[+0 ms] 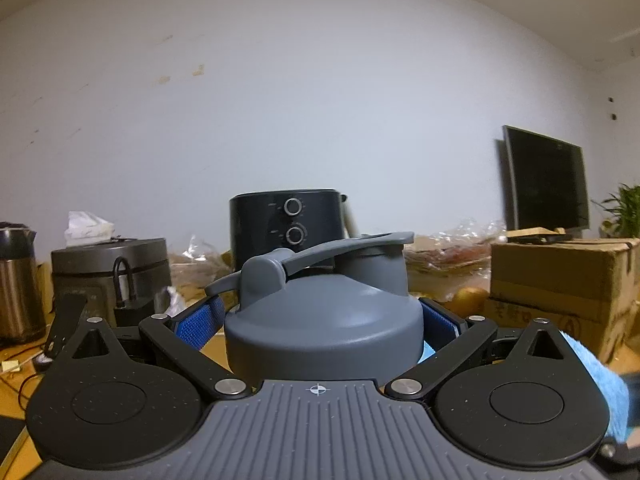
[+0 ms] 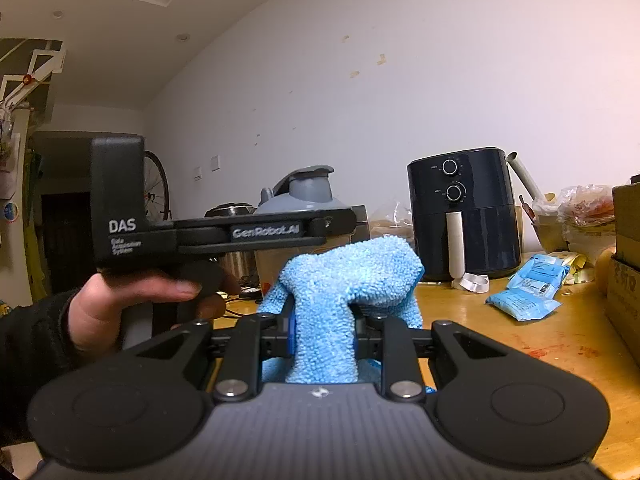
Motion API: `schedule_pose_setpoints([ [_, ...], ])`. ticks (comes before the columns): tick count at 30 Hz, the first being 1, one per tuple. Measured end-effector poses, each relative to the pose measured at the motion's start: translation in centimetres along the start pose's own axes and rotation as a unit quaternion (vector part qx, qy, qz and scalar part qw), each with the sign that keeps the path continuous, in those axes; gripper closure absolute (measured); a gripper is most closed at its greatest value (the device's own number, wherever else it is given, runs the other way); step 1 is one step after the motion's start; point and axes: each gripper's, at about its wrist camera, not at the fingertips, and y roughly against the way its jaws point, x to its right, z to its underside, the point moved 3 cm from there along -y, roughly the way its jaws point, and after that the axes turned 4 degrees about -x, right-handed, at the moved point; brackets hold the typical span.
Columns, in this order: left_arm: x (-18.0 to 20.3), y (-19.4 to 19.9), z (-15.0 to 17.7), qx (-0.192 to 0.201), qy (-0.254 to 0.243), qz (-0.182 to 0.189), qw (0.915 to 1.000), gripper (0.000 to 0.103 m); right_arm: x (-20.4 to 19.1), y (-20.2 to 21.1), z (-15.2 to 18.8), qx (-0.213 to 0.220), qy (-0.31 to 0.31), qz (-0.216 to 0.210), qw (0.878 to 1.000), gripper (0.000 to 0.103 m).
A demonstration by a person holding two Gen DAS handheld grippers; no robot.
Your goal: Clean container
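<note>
A grey container (image 1: pixel 324 320) with a flip lid and a carry handle fills the middle of the left wrist view. My left gripper (image 1: pixel 320 322) is shut on it, one blue pad (image 1: pixel 200 324) pressed on each side. In the right wrist view a fluffy light-blue cloth (image 2: pixel 348 276) bulges out between the fingers of my right gripper (image 2: pixel 324 328), which is shut on it. Just left of the cloth, a hand (image 2: pixel 120 304) holds the left gripper (image 2: pixel 336 222) level, and the container's top (image 2: pixel 304 192) rises behind it. The cloth's edge (image 1: pixel 596 376) shows at the lower right of the left wrist view.
A black air fryer (image 2: pixel 460 208) stands on the wooden table (image 2: pixel 520 344) against the white wall. Blue packets (image 2: pixel 528 292) lie to its right. A rice cooker (image 1: pixel 108 272), a steel kettle (image 1: pixel 16 280), cardboard boxes (image 1: pixel 560 280) and a dark monitor (image 1: pixel 544 184) line the back.
</note>
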Motion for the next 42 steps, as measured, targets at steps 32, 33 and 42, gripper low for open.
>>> schedule_pose_setpoints([
  [32,3.4,-0.6,-1.0,-0.005,0.033,-0.205,0.9783,0.000,0.7,-0.1,0.3,-0.001,-0.008,0.002,1.000,0.081],
  [33,3.5,-0.7,-1.1,-0.005,0.031,-0.212,0.9768,0.000,0.7,0.0,0.3,-0.001,-0.008,0.002,1.000,0.081],
  [42,4.1,-1.0,-1.3,-0.009,0.050,-0.239,0.9696,0.000,1.1,0.3,0.4,0.002,-0.012,0.005,1.000,0.081],
])
